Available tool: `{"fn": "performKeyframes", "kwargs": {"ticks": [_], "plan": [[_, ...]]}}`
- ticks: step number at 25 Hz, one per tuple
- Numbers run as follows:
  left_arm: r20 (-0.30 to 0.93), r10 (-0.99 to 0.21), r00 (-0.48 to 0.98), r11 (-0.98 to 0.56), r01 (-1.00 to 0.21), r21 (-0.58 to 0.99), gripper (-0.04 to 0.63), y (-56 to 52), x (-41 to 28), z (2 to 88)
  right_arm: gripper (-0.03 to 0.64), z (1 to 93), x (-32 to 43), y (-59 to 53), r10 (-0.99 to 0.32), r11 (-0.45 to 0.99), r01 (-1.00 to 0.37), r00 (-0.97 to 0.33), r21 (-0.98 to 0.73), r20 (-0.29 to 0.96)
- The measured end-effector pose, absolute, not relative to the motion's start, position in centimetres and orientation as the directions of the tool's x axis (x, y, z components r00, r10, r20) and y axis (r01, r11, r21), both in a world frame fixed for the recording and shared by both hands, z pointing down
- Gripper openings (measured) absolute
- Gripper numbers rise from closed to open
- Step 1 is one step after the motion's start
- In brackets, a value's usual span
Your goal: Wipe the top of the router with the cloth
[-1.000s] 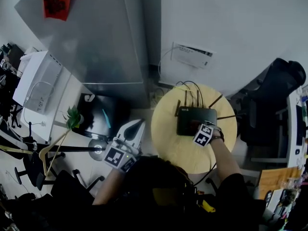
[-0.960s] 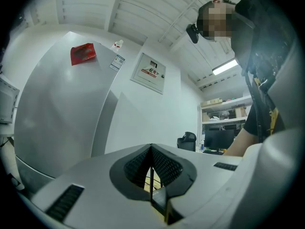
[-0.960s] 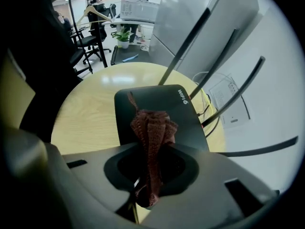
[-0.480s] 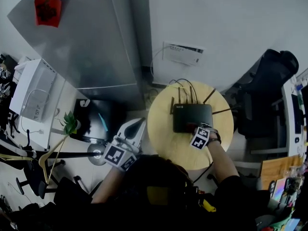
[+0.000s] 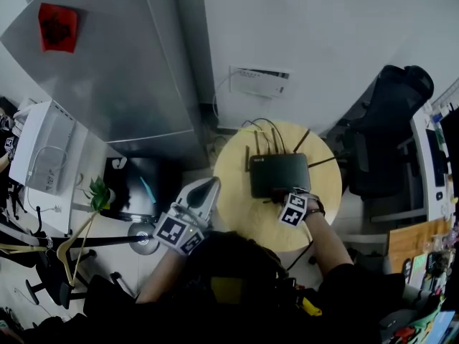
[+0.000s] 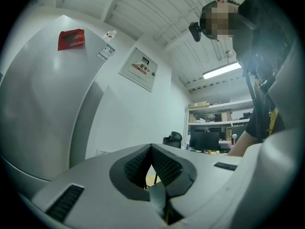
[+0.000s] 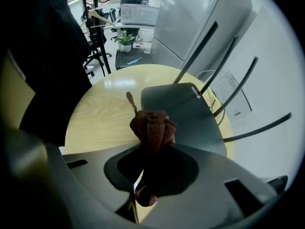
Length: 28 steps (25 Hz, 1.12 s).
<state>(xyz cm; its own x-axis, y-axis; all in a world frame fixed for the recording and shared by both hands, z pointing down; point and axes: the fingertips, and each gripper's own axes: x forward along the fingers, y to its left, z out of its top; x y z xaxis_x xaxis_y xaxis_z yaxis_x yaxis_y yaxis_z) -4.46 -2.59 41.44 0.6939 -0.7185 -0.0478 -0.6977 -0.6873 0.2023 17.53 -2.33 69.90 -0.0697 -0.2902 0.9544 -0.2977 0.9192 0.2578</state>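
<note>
since a second ago the right gripper (image 7: 151,149) has slid back from over the router (image 7: 183,113) towards its near edge. the left gripper (image 6: 151,151) has stayed off the table (image 7: 100,113), jaws pressed together with nothing between them. we see the router's long axis run across just beyond the right jaws, its antennas (image 7: 195,56) slanting away and to their right. the right jaws pinch the reddish cloth (image 7: 152,125), bunched past their tips at the router's near corner.

Round wooden table (image 5: 235,208) beside grey fridge (image 5: 122,70); white wall (image 5: 323,34) behind; black chair (image 5: 384,120) at right.
</note>
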Motion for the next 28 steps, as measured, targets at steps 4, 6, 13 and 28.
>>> {"fn": "performKeyframes", "kwargs": {"ticks": [4,6,13,28], "plan": [[-0.054,-0.711,0.701,-0.694,-0.688,0.211,-0.008,-3.0,-4.0,41.3,0.064,70.1,17.7,-1.6,-0.266,0.927,-0.296,-0.085,0.231,0.96],[-0.051,-0.709,0.703,-0.696,-0.688,0.204,-0.009,-3.2,-3.6,41.3,0.064,70.3,18.1,-1.1,-0.225,0.934,-0.304,-0.098,0.186,0.969],[-0.048,-0.691,0.722,-0.714,-0.67,0.202,-0.008,-4.0,-2.0,41.5,0.064,68.1,20.4,-2.4,-0.173,0.935,-0.341,-0.206,0.096,0.963],[0.013,-0.768,0.64,-0.625,-0.754,0.199,-0.008,-6.0,-2.5,42.1,0.064,67.1,25.5,-16.7,-0.569,0.812,-0.163,-0.012,0.56,0.822]]}}
